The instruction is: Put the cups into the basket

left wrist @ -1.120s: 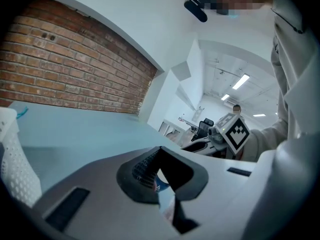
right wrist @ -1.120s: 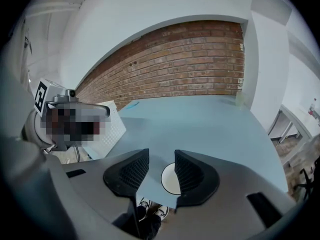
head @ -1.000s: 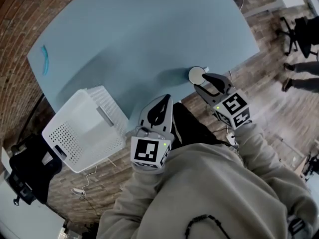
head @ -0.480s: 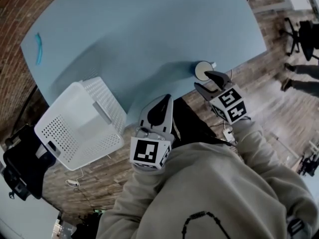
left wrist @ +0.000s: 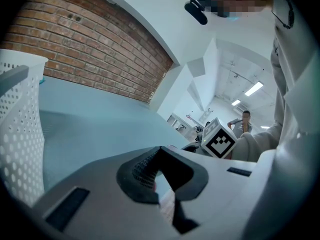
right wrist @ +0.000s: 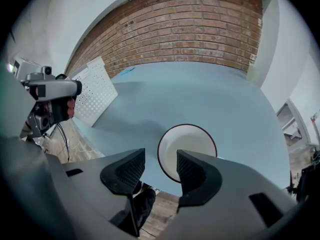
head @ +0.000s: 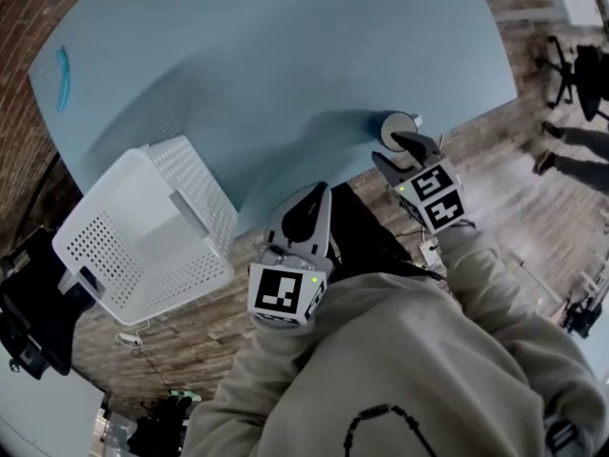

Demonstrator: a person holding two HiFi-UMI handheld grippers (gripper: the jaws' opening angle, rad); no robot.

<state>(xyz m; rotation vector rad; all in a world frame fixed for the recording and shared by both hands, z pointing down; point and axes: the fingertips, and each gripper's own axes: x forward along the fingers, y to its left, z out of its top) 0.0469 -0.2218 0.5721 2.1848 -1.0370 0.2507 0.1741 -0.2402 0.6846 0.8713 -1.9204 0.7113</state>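
A white cup (head: pixel 399 128) with a dark rim stands upright near the front edge of the pale blue table (head: pixel 266 55). My right gripper (head: pixel 397 152) hangs just in front of and above it, open. Its jaws have just been opening and nothing is between them. In the right gripper view the cup (right wrist: pixel 187 143) lies just beyond the fingertips of that gripper (right wrist: pixel 159 161), partly behind the right pad. The white perforated basket (head: pixel 114 208) sits at the table's left front corner. My left gripper (head: pixel 306 209) hovers at the table's front edge, shut and empty (left wrist: pixel 160 156).
A blue strip (head: pixel 62 65) lies at the far left of the table. The basket wall (left wrist: pixel 20 134) stands close on the left gripper's left. An office chair (head: pixel 580 74) and a person's legs (head: pixel 571 141) are on the brick-patterned floor at the right.
My right gripper has sunk toward the cup and its jaws have spread wider. The left gripper has dropped slightly. The table and basket have shifted in the picture as the head moved.
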